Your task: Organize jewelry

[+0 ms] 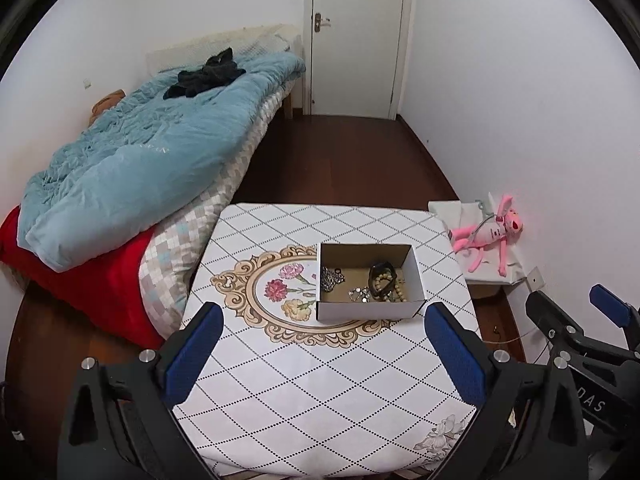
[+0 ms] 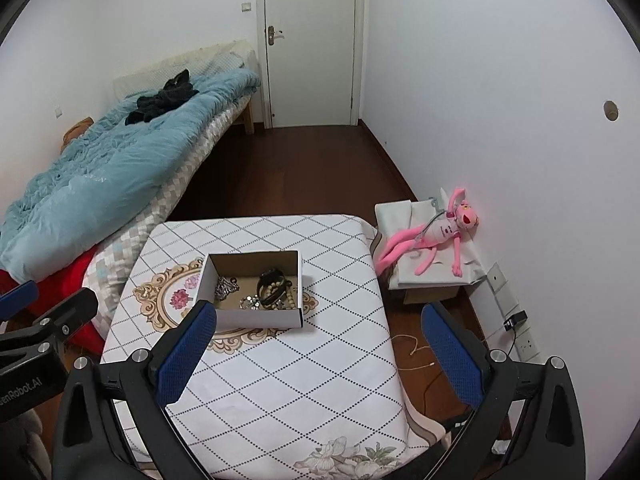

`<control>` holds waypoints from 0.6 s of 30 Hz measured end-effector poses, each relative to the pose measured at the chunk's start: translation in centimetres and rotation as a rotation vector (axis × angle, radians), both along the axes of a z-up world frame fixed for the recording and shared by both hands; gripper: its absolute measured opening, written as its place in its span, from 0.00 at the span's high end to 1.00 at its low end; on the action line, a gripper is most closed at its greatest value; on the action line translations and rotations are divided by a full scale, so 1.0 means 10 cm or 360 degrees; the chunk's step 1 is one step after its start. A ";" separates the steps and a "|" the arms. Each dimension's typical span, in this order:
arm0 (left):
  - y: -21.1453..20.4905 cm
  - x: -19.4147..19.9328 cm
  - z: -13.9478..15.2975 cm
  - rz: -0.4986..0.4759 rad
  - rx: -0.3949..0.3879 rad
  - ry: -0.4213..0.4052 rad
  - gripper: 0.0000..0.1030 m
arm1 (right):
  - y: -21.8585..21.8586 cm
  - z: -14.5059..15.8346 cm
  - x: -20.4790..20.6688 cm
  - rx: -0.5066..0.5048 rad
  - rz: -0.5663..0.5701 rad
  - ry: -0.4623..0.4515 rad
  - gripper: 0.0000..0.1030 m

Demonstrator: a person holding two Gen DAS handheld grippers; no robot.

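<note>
Cardboard box [image 1: 370,309] lies crosswise; open side up.

A home bedroom is showing here — a bed [image 1: 168,168] is lying under a rumpled blue duvet [image 1: 132,168]. A closed white door [image 2: 310,40] is standing beyond — a pink plush toy [image 2: 432,236] is resting by the wall.
</note>
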State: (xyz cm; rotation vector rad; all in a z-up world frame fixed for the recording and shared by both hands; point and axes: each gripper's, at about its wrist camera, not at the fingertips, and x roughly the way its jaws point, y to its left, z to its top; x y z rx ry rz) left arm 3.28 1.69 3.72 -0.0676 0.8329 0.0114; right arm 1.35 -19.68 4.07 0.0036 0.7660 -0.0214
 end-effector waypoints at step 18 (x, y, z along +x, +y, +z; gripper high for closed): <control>0.00 0.73 -0.27 0.0016 0.0002 0.0225 0.00 | 0.03 -0.29 0.83 -0.0041 0.0031 0.0182 0.00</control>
